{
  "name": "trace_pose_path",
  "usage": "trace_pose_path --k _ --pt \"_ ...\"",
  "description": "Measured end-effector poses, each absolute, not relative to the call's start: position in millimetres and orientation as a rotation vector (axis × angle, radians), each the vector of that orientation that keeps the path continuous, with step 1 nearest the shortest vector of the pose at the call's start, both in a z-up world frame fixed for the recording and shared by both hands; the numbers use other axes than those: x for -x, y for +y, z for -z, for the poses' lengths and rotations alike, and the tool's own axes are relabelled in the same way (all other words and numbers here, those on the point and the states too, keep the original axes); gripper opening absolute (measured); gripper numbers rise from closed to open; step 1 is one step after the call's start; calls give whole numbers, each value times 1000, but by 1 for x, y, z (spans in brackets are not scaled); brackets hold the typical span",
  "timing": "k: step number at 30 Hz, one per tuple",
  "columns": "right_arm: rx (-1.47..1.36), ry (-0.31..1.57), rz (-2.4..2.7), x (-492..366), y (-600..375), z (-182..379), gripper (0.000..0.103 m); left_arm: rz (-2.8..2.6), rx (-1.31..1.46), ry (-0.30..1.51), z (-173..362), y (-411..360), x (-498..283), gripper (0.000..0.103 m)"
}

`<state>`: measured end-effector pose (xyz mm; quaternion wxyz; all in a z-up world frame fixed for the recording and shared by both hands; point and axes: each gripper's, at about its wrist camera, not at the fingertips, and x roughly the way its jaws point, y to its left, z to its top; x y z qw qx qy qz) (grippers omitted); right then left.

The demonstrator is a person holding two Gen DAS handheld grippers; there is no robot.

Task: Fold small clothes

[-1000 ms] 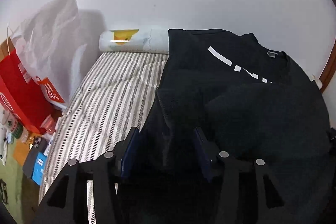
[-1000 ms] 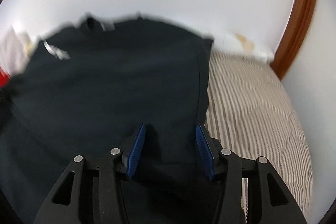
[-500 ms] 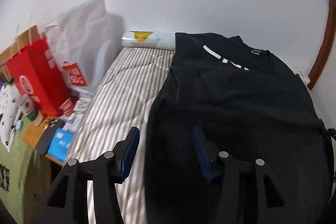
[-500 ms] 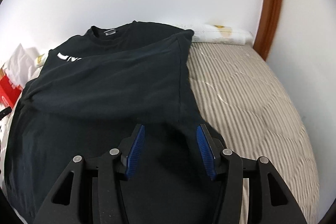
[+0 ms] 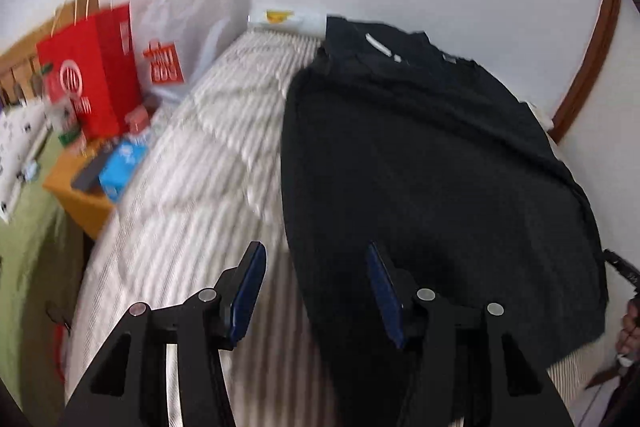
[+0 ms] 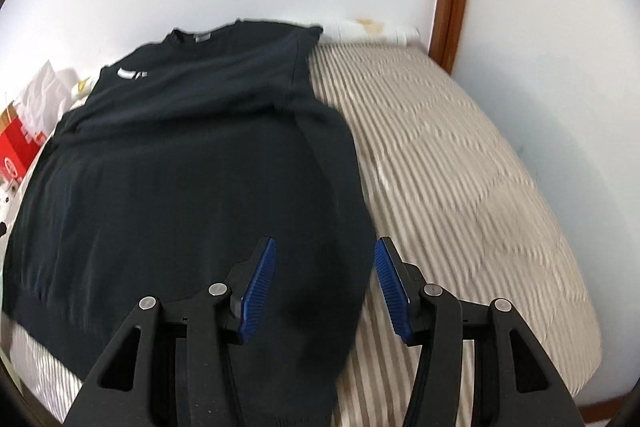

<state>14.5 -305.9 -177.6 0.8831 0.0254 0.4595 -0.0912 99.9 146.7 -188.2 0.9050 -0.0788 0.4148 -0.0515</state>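
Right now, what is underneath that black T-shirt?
The black T-shirt lies on a striped quilted mattress, which shows on both sides. Anything directly beneath the fabric is hidden.

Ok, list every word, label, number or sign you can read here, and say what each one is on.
Nothing reads clearly.
Black T-shirt: white print near the chest, partly folded under; letters cannot be made out.
Neck label: too small.
Red paper bag: white round logo with characters below, blurred.
White plastic bag: red block print, blurred.
Blue box: white print, too blurred.
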Motion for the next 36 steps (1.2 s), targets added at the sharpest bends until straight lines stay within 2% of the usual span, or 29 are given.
trace_pose_path --k 8,16,17,18,19,20,21,22,25,36 --pt "-144 980 145 28 -308 206 52 138 147 847 204 136 -71 50" --pt "-123 957 150 26 -292 211 55 77 78 849 206 117 -75 51" --pt "-127 954 154 25 -291 211 55 72 72 848 206 114 -75 45" --pt "-129 952 160 23 -290 212 55 67 67 846 206 112 -75 35" --pt "-125 950 164 22 -288 212 50 60 63 844 206 111 -75 30" --pt "-115 949 156 21 -284 212 44 60 65 846 206 110 -75 18" --pt "-109 947 146 21 -282 211 30 55 74 845 205 110 -75 11" --pt "-111 944 137 22 -280 210 14 42 89 843 204 112 -74 10" --pt "-124 939 131 24 -282 208 9 57 171 842 203 122 -72 7" --pt "-189 898 101 48 -288 188 8 126 217 759 173 126 -32 7"
